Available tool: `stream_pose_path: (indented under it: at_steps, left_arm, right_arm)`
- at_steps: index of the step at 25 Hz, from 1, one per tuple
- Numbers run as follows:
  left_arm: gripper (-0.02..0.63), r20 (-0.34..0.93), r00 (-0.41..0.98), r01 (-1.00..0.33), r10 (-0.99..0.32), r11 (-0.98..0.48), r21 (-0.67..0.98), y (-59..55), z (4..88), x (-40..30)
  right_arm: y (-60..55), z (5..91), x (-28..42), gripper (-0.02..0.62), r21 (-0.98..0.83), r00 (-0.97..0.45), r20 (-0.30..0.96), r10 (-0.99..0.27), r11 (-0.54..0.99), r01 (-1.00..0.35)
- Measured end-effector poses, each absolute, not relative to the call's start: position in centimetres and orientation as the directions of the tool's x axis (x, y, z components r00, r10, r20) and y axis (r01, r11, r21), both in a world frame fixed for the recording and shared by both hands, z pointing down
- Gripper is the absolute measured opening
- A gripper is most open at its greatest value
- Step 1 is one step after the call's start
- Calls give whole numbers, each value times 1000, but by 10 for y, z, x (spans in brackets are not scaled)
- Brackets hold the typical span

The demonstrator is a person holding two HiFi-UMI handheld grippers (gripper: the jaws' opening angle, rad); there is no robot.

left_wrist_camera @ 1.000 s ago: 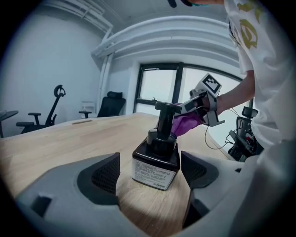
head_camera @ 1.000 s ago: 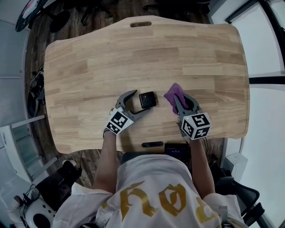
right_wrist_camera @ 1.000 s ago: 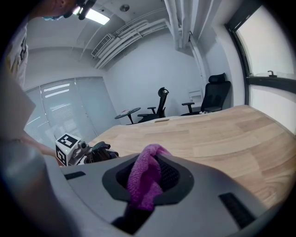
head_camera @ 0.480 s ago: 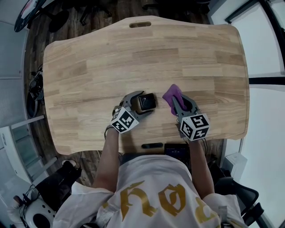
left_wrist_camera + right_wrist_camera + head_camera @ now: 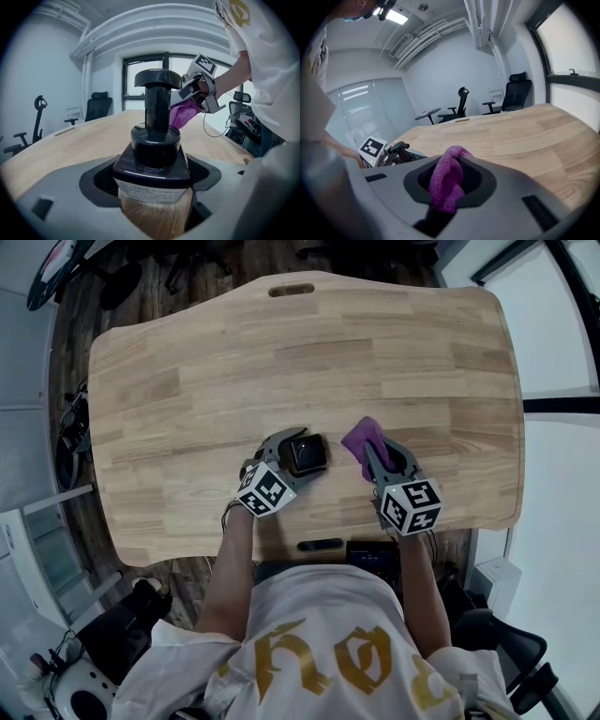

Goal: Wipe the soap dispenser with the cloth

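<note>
Holding both things, no wipe contact yet.

- Left gripper: jaws closed in around the soap dispenser, pressing on its square body at label height. They're open only as wide as the bottle. Reads as a firm hold.
- Dispenser: dark pump bottle standing upright on the wooden table, in the near half and close to the person's edge. The pump head is up and I can't make out where the nozzle points.
- Right gripper: jaws pinched nearly together on the purple cloth. A bunched fold sticks out past the tips and the rest hangs down between the jaws.
- Gap: the head view shows bare wood between cloth and dispenser. They're near each other but not touching. The left gripper view puts the cloth behind the pump stem, off to the right, not on it.

Progress, my read:
- Done: the cloth is picked up and the dispenser is braced.
- Left: all the actual wiping. The cloth needs to come across to the bottle and rub over the pump head, collar and sides.
- The faces under the left jaws can't be reached without a regrip.
- Only a small wad of cloth is exposed, so the bare jaw tips may hit the bottle first.
</note>
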State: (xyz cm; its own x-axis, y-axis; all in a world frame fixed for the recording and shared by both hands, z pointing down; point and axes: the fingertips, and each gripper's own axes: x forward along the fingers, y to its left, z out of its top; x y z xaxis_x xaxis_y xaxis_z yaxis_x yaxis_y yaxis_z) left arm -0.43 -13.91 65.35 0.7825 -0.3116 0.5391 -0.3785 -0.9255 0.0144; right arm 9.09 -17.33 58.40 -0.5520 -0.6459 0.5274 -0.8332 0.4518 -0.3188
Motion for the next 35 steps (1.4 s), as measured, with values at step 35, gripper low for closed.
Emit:
stream_pose_path:
  at_steps: [35]
  left_arm:
    - [365,585,760,-382,-282,-923,50,-144,660,-3]
  right_arm:
    - [-179,582,87,48,-348,-562,513,-649,442,-827]
